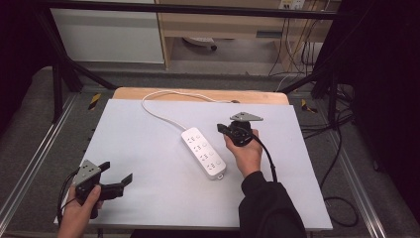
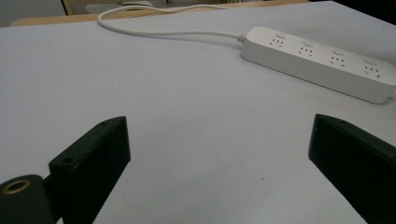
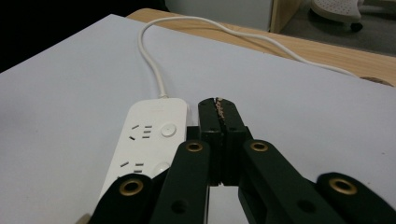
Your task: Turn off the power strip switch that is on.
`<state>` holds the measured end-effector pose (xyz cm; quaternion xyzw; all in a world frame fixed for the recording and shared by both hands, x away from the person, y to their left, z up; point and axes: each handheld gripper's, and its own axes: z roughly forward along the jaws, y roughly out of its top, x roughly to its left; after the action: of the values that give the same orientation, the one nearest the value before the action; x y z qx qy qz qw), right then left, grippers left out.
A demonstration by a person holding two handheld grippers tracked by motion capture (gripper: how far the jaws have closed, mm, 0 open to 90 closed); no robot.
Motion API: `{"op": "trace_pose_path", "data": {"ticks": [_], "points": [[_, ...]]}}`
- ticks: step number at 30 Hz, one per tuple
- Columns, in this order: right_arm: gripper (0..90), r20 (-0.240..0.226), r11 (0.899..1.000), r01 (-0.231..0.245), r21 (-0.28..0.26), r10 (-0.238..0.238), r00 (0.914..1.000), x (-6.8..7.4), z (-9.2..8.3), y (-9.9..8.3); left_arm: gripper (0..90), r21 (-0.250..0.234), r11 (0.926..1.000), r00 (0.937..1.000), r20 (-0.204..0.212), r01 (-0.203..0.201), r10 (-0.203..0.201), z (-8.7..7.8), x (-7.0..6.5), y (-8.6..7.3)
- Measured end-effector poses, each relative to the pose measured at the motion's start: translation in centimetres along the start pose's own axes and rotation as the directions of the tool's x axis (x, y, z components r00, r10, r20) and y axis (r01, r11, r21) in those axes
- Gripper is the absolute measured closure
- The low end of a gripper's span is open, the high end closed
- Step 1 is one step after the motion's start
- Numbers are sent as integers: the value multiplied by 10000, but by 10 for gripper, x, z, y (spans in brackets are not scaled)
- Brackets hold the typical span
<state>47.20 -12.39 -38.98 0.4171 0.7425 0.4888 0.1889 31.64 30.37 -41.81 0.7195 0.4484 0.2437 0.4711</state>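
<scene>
Power strip (image 1: 203, 152), white, four sockets each with its own button, lies aslant near the middle of the pale table sheet (image 1: 148, 198) in the high view, its cord (image 1: 158, 115) looping off toward the far wooden edge. The right gripper (image 1: 222, 129) sits just beside the strip's far end, on its right side, held in a hand that reaches in from below. The left gripper (image 1: 118, 174) rests near the front left corner, well apart from the strip, its jaws spread wide with nothing between them.

From the left gripper view, the two black jaws stand far apart over bare sheet, and the strip (image 2: 322, 63) lies ahead and to the right, untouched. If that hand is to steady the strip, I'd say it ought to come in across the body's width near the front end, clear of the buttons.

In the right gripper view, the jaws are pressed together, gripping nothing, their joined tip (image 3: 219, 109) close beside the strip's cord end (image 3: 152, 135) and its nearest button (image 3: 167, 129). To my eye that clenched tip suits pushing a switch or nudging the body. Done well, it would come straight down on the middle of the button, since a slanted push would likely skid the light strip across the smooth sheet.
</scene>
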Motion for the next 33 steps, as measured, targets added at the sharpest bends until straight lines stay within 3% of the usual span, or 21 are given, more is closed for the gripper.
{"op": "trace_pose_path", "data": {"ticks": [12,27,33], "points": [[900,-31,9982,270,540,-269,9996,7,12,-8,55,49,10000,10000,30,-41,41,0,0,0],[900,54,9973,376,632,-380,9993,16,22,-16,55,22,10000,10000,55,-24,24,0,0,0],[900,-59,9985,109,533,-106,9999,20,25,-19,55,10,10000,10000,56,-40,40,0,0,0]]}}
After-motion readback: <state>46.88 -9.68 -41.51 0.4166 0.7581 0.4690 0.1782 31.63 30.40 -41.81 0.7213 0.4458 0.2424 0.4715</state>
